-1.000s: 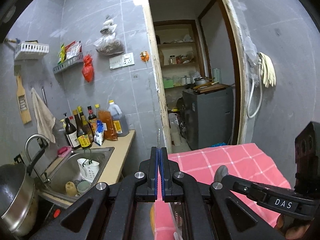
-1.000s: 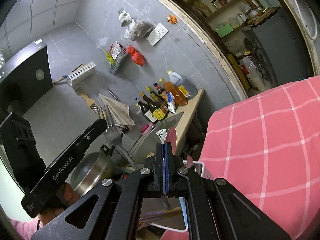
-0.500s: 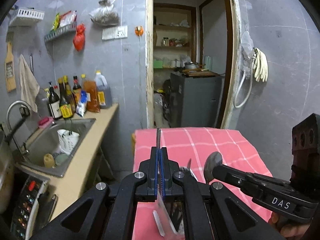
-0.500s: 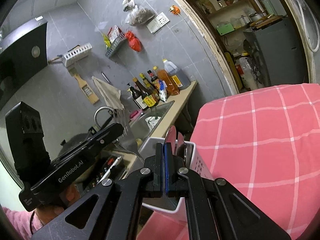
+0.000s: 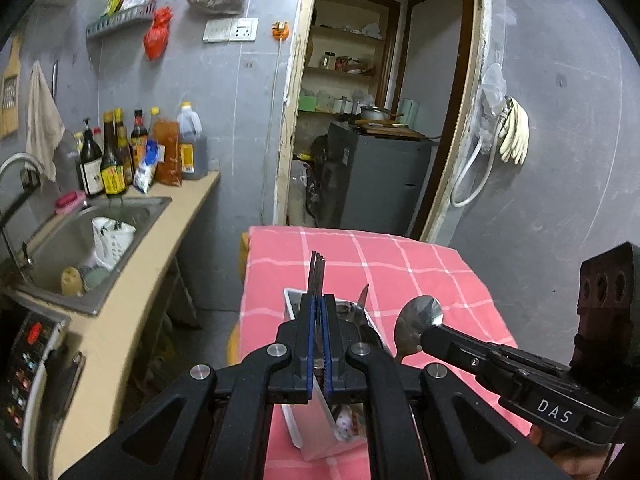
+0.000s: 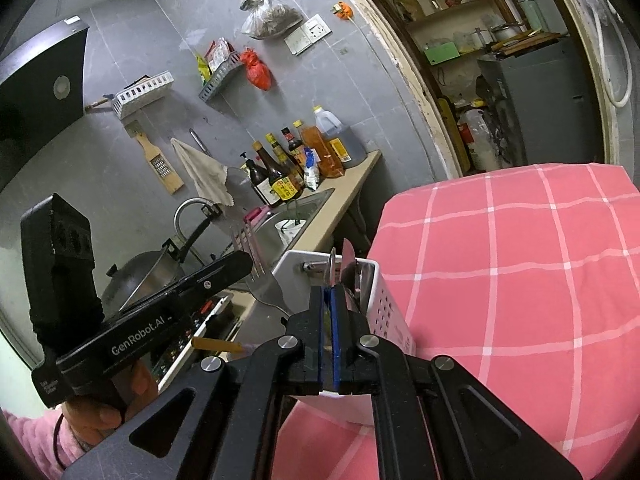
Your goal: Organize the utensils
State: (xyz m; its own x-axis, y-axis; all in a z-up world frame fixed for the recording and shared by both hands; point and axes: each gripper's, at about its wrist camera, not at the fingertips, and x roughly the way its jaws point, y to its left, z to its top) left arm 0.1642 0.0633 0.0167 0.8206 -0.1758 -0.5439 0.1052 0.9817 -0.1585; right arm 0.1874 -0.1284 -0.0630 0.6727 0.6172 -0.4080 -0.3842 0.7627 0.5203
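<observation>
**Fork and spoon poised over the caddy**

Since the earlier frame we have tipped the left hand-held gripper [image 5: 319,316] lower, bringing the white caddy [image 6: 390,312] on the pink-checked worktop [image 6: 520,280] into view. It pinches a fork [image 5: 316,270]; the right hand-held gripper [image 6: 329,304] pinches a spoon [image 5: 418,322]. Several utensils already stand inside. We judge these two remain to be dropped in.

Grey tiled walls [image 5: 224,92], steel sink [image 5: 80,240], open doorway [image 5: 372,92], perhaps a pantry
</observation>
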